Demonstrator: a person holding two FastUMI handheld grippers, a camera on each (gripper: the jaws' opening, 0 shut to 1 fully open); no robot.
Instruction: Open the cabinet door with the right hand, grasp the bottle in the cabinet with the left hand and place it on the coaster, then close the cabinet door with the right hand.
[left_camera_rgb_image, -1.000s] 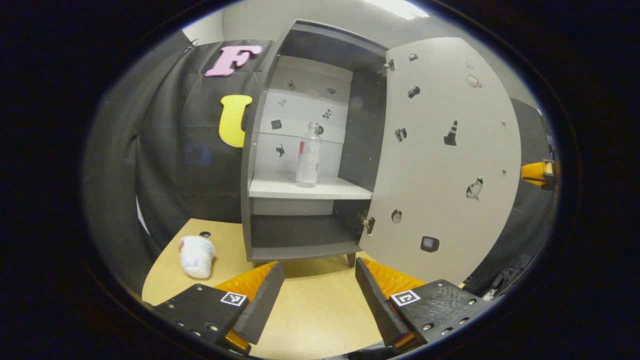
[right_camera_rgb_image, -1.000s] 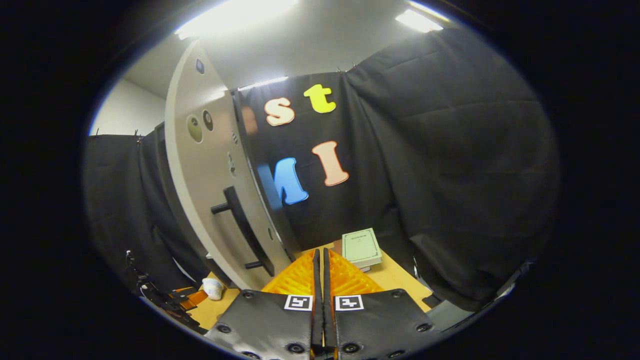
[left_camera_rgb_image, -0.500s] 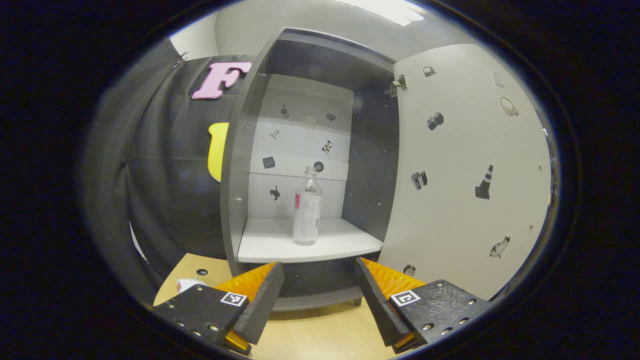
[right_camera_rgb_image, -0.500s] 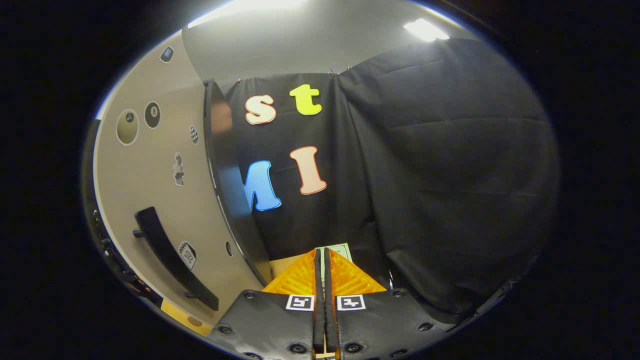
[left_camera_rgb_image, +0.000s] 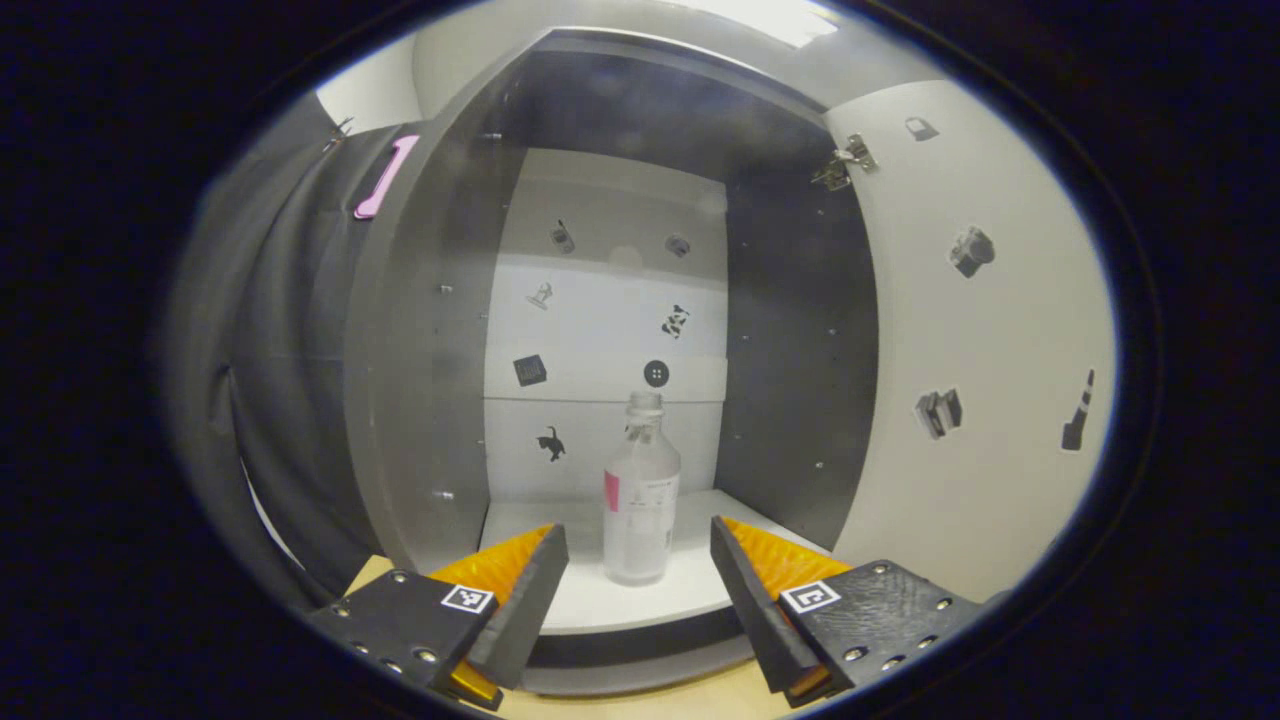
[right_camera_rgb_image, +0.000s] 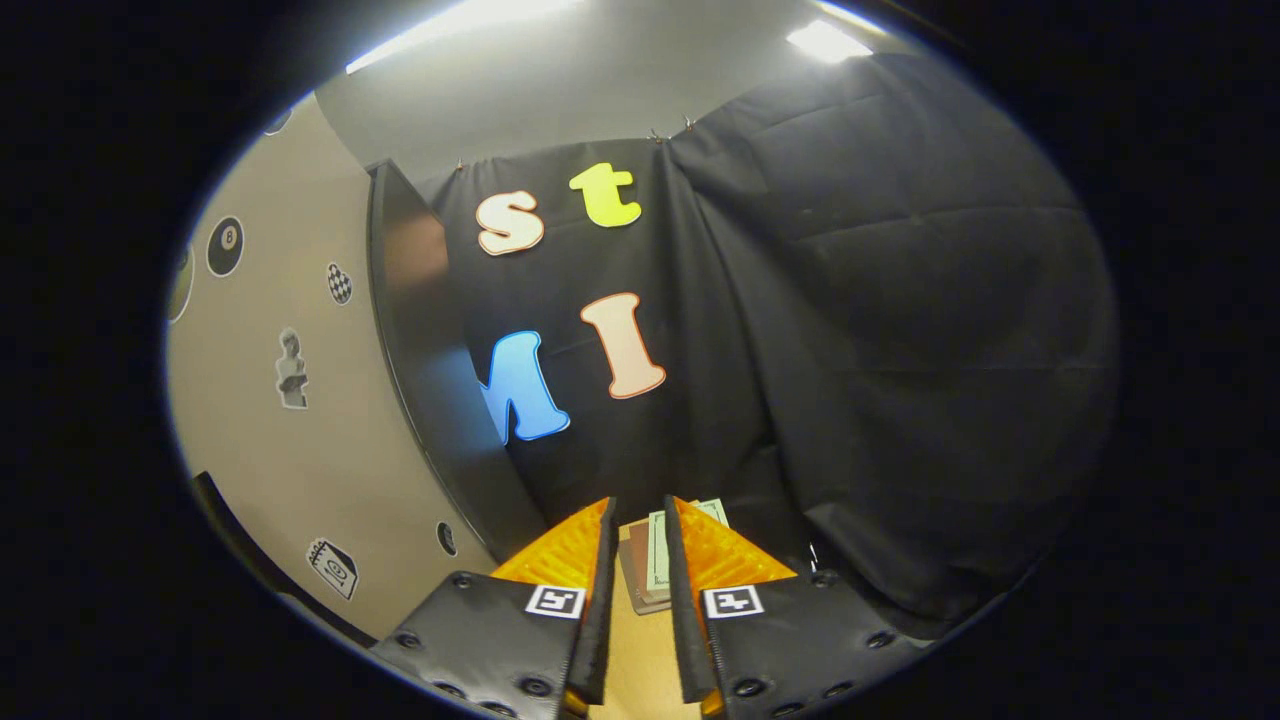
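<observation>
The bottle (left_camera_rgb_image: 641, 500) looks like clear, glossy plastic with a paper label. It stands on a smooth matt white shelf (left_camera_rgb_image: 600, 600) inside the cabinet (left_camera_rgb_image: 420, 350), whose grey side panels have a faint sheen. The cabinet door (left_camera_rgb_image: 990, 330) is smooth and matt, with flat stickers and a shiny metal hinge (left_camera_rgb_image: 845, 162). The left gripper (left_camera_rgb_image: 638, 580) has ribbed orange plastic fingers (left_camera_rgb_image: 500, 560) on matt black bodies. The bench (right_camera_rgb_image: 630, 660) looks like pale wood. A paper-covered book (right_camera_rgb_image: 655, 560) lies on it.
</observation>
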